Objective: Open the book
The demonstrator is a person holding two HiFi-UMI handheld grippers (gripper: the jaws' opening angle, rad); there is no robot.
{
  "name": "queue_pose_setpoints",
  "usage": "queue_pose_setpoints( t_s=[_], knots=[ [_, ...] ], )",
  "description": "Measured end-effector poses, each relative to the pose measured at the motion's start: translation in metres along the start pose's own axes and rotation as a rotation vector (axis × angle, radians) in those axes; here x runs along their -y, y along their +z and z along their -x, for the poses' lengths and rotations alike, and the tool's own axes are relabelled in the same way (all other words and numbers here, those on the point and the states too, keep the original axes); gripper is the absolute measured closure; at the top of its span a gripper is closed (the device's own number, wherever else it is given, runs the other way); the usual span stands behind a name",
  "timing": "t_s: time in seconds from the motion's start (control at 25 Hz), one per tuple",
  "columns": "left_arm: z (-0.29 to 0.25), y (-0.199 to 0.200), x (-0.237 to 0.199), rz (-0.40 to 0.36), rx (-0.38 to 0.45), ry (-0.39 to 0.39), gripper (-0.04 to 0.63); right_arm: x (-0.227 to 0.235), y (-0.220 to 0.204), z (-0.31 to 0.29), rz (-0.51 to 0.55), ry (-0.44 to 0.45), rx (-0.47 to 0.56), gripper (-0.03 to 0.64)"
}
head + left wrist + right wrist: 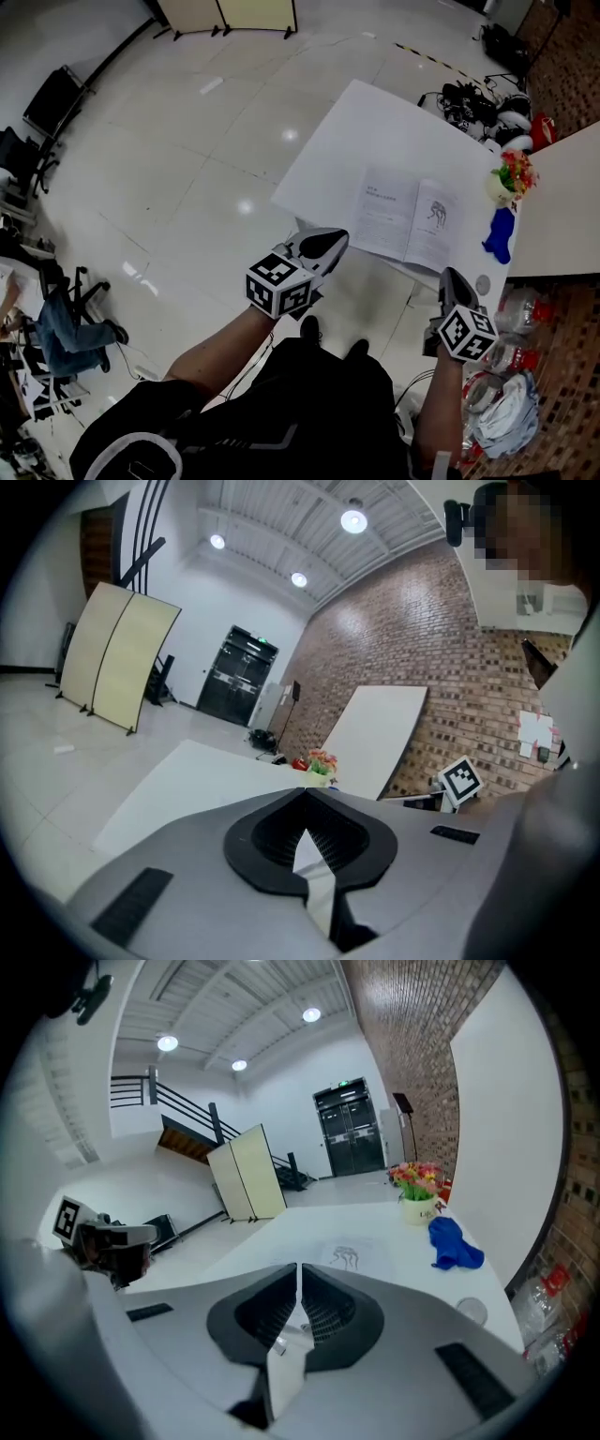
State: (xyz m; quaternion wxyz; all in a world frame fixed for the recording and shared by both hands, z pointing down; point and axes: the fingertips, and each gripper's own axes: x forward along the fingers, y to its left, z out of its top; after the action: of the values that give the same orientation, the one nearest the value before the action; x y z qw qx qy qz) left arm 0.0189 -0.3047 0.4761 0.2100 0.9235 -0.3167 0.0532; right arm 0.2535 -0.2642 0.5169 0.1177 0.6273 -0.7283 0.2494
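The book (408, 220) lies open on the white table (366, 122), with print on its left page and a drawing on its right page. My left gripper (339, 236) hovers off the table's near edge, just left of the book, jaws shut and empty. The right gripper (450, 274) hangs at the near right corner, short of the book, also shut on nothing. In the right gripper view the book (345, 1257) shows past the closed right gripper (299, 1265). The left gripper view has the closed left gripper (305, 789) in front of the table (187, 780); the book is hidden there.
On the table's right side stand a flower pot (511, 178), a blue cloth (500, 234) and a small round lid (482, 283). A white board (562, 202) leans at the right. Bottles (517, 309) and bags (478, 103) lie on the floor. A person (56, 323) sits far left.
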Motion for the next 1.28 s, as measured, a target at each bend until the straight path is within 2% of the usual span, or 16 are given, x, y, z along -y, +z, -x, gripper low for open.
queue_pose_setpoints(
  t_s=[0.2,0.4,0.56,0.72,0.92,1.04,1.16,1.28],
  knots=[
    [0.015,0.004,0.043,-0.035,0.038,0.014,0.597,-0.011,0.018,0.062,0.035,0.048,0.103,0.609],
    [0.046,0.003,0.107,-0.045,0.088,0.054,0.597,-0.018,0.018,0.129,0.052,0.123,0.188,0.609],
    [0.065,-0.004,0.157,-0.043,0.123,0.072,0.597,-0.017,0.012,0.178,0.075,0.171,0.219,0.609],
    [0.110,-0.016,0.186,-0.060,0.127,0.077,0.597,-0.045,-0.001,0.214,0.075,0.209,0.242,0.609],
    [0.177,-0.031,0.197,-0.115,0.151,0.084,0.597,-0.092,-0.022,0.254,0.101,0.197,0.272,0.609],
    [0.226,-0.041,0.203,-0.136,0.166,0.052,0.597,-0.127,-0.044,0.283,0.100,0.156,0.279,0.609],
    [0.274,-0.059,0.209,-0.163,0.137,-0.005,0.597,-0.167,-0.073,0.317,0.071,0.132,0.278,0.609],
    [0.317,-0.072,0.210,-0.162,0.136,-0.028,0.597,-0.205,-0.095,0.343,0.067,0.110,0.274,0.609]
  ],
)
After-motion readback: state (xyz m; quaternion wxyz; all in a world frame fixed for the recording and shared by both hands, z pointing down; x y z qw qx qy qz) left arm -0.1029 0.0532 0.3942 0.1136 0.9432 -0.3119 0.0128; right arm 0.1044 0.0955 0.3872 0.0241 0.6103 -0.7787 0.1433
